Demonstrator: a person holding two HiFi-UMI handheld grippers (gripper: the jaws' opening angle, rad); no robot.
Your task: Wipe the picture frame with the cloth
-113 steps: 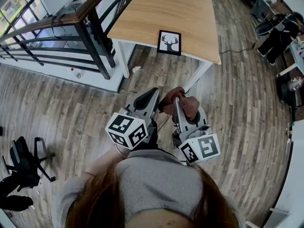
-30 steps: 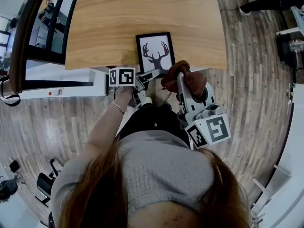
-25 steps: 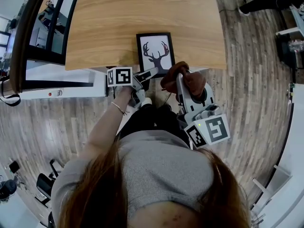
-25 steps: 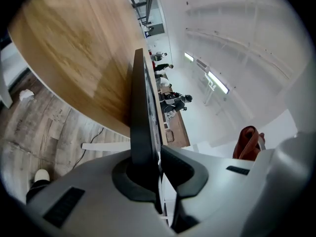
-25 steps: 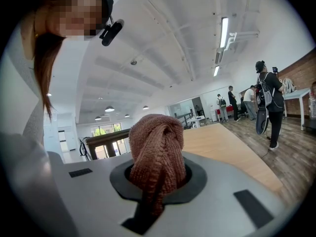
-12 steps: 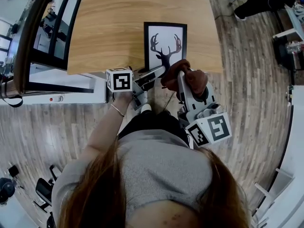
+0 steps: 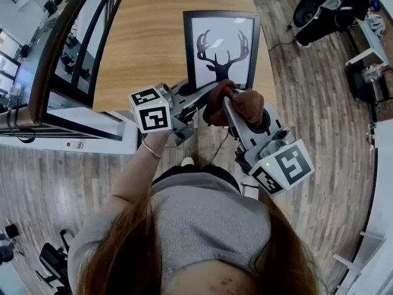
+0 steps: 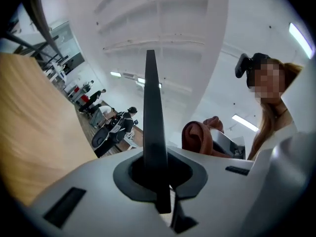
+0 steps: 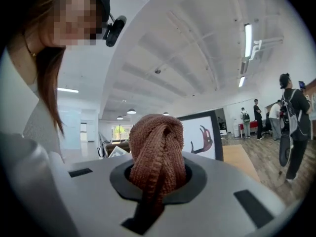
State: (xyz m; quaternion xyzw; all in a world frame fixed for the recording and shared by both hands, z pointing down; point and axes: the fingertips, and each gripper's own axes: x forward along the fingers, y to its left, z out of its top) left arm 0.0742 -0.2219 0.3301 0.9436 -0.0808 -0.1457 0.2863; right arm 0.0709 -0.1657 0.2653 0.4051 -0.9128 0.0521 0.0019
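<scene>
At upper centre, left hand-held gripper (image 7: pixel 195 94) is pinching bottom edge of upright picture frame (image 7: pixel 222 42) while right hand-held gripper (image 7: pixel 225 98) is clamping cloth (image 7: pixel 245 106) just below it.

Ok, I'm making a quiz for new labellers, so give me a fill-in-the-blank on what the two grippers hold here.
1. The right gripper is shut on a brown ____.
2. The left gripper is shut on the picture ____.
3. Round the deer print runs a ____ border.
4. The table has a ____ top.
Missing words: cloth; frame; black; wooden.
</scene>
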